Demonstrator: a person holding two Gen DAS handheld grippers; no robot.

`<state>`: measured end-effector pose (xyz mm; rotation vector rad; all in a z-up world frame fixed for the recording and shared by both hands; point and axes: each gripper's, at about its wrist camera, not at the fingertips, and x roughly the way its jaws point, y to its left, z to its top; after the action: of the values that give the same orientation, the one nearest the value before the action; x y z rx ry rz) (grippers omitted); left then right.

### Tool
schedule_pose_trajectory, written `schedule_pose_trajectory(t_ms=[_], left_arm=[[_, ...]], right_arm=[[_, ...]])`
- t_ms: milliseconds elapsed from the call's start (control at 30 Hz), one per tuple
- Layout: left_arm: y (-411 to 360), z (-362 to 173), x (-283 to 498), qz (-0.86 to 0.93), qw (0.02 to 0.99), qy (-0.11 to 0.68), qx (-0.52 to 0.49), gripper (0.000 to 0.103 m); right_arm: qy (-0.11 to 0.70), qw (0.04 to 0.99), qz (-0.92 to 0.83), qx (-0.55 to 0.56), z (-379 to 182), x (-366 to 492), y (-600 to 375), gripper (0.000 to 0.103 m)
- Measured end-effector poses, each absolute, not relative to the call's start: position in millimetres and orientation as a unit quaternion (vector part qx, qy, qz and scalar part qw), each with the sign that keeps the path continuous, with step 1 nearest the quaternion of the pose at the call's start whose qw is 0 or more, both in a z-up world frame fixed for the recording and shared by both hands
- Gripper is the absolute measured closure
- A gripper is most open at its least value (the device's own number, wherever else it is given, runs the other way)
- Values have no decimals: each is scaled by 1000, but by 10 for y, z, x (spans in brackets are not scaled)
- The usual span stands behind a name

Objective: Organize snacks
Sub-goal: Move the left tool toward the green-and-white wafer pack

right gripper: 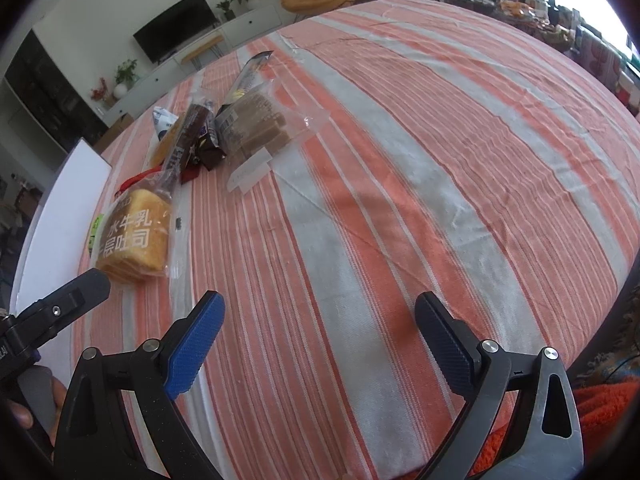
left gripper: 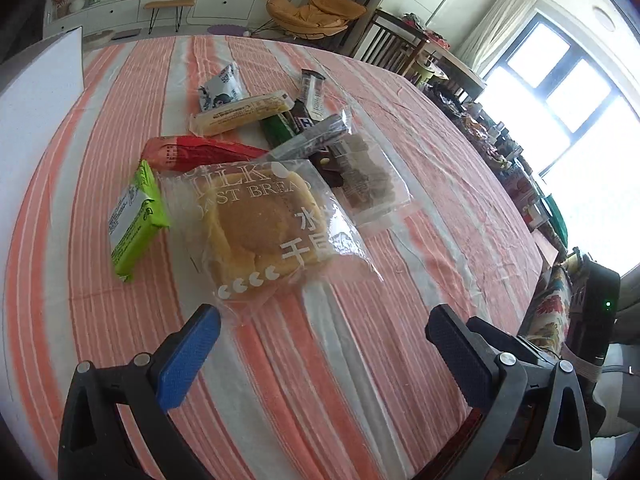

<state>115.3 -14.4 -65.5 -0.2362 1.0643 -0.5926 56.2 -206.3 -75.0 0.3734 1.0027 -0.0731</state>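
Observation:
A heap of snacks lies on the striped tablecloth (left gripper: 360,340). Nearest to my left gripper (left gripper: 320,320) is a clear bag of toast bread (left gripper: 256,224), just beyond the open fingertips. Left of it lies a green packet (left gripper: 134,220). Behind are a red packet (left gripper: 192,152), a yellow bar (left gripper: 240,114), dark bars (left gripper: 308,120) and a clear bag of brown biscuits (left gripper: 368,176). My right gripper (right gripper: 318,312) is open and empty over bare cloth. The bread bag (right gripper: 134,240) and biscuit bag (right gripper: 256,128) lie to its left. The left gripper's finger (right gripper: 76,294) shows at the left edge.
A white box (left gripper: 36,100) stands at the table's left side; it also shows in the right wrist view (right gripper: 56,220). The table's right edge (left gripper: 536,280) borders cluttered furniture by the window. A wide stretch of cloth (right gripper: 440,160) lies right of the snacks.

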Motion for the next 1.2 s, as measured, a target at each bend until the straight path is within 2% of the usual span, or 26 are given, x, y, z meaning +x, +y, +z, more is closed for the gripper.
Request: schedule_pose_trajectory(t_ms=[167,500,633,767,900,1200], left_arm=[[-198,-482,1014,-303,817,482,-90,0],[907,-118,1221,-174,864,458,-114,0],[892,-266,1378,-168,858,477,-87,0],[642,-529,1505,-128,857,500,-6,0],[703,-741,1760,-91,840,527,-88,1],[480,-995,2226,-15,835,542,-92,1]], right_arm=[[472,860,-34,193,-748,542,-2121,6],[465,859,-30,209,-747,535,-2151,5],[466,860,-29,207,-753,532,-2142,5],[464,860,-29,212,-750,524,-2155,6],[464,860,-30,213,-750,520,-2164,6],[462,860,-27,217,-749,501,-2191,6]])
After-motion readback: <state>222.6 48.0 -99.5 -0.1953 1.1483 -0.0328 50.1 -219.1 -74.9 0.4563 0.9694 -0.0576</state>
